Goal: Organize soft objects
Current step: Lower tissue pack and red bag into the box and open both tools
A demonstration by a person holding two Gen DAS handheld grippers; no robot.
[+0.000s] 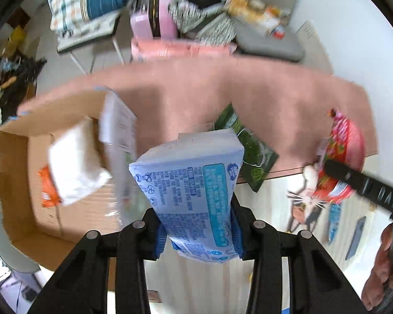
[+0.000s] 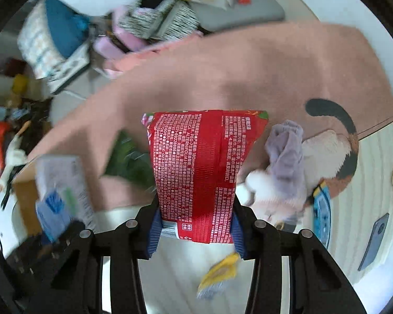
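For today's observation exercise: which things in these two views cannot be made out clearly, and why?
- Left wrist view: cardboard box, contents motion-blurred; near wall hidden by left gripper.
- Right wrist view: green packet, blurred, partly behind red pack.
- Both views: pack print too small to read.

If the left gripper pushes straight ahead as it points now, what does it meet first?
Probably the green packet lying on the pink mat, just beyond the blue pack that the left gripper holds; depth is unclear.
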